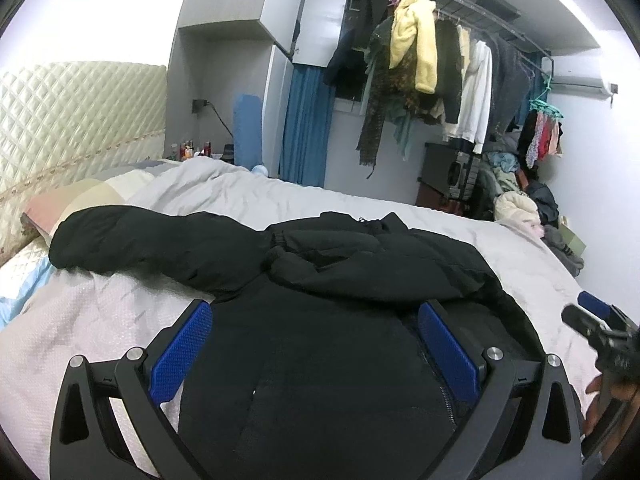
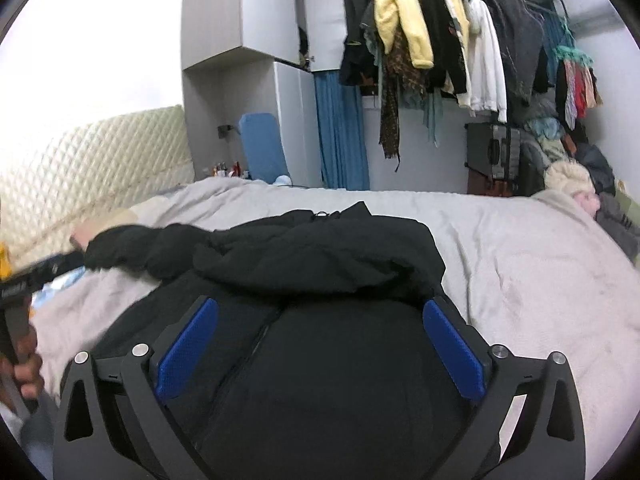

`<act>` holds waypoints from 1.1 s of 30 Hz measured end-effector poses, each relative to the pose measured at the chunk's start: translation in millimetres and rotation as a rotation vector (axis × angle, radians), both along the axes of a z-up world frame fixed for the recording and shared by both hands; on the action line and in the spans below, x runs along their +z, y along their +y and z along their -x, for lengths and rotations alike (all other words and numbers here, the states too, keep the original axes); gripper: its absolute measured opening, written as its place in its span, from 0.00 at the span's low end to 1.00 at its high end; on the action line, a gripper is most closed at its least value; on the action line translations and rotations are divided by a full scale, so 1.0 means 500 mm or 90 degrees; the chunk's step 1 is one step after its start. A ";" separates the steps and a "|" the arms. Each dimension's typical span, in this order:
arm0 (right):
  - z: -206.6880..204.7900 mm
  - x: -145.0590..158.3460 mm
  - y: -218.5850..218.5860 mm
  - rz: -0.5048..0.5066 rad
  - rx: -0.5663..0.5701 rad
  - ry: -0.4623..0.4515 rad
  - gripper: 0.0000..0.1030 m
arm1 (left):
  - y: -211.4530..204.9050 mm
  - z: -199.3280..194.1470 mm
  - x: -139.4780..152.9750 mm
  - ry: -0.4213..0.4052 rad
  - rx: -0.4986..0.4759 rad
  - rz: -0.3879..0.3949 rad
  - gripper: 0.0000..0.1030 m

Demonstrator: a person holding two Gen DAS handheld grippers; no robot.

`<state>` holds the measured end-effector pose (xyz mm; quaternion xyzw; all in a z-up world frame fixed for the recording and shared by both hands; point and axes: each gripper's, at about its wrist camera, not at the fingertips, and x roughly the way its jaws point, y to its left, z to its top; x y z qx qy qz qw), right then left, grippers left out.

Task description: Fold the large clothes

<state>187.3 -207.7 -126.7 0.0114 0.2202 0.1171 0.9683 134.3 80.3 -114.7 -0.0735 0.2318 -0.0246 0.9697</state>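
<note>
Two sleeves decide this step: on the left side, one sleeve (image 1: 132,240) of the black jacket (image 1: 320,360) lies stretched out toward the pillow (image 1: 80,196), while the other sleeve (image 1: 360,276) is already laid across the chest. The jacket rests on the pale bed cover (image 1: 100,312), front side up with the zipper (image 2: 248,344) running down the middle, the hem nearest to the cameras. The left tongs (image 1: 316,354) hang just above the lower body of the jacket with both blue pads spread wide and nothing between them; the right tongs (image 2: 320,350) are also wide apart and hold nothing, above the same lower part, a little more to the right. To do the fold well, I think the left tongs should take the stretched sleeve near its cuff and bring it across the chest, over the other sleeve, while the right tongs press the body so it does not slide on the cover. The padded cloth is thick and may spring back, so a deep bite is better. On the handle of the left tongs, in the right wrist view, some white writing shows, but it is too blurred to read; no brand shows on the jacket.
</note>
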 end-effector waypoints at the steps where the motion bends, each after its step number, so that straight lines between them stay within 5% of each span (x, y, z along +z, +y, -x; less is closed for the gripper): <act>1: 0.013 0.000 0.007 0.008 0.002 -0.007 1.00 | -0.001 0.001 0.001 -0.001 0.000 -0.002 1.00; 10: 0.046 -0.008 0.049 0.035 0.031 -0.025 1.00 | 0.026 -0.012 0.019 -0.013 0.019 -0.004 1.00; 23: 0.044 -0.025 0.041 0.018 0.014 -0.001 1.00 | 0.194 -0.105 0.090 0.014 0.085 0.043 1.00; 30: 0.039 -0.035 0.034 0.009 -0.001 0.007 1.00 | 0.374 -0.199 0.091 0.061 0.095 0.039 1.00; 33: 0.031 -0.040 0.031 0.002 -0.011 0.014 1.00 | 0.496 -0.246 0.062 0.095 0.098 0.075 1.00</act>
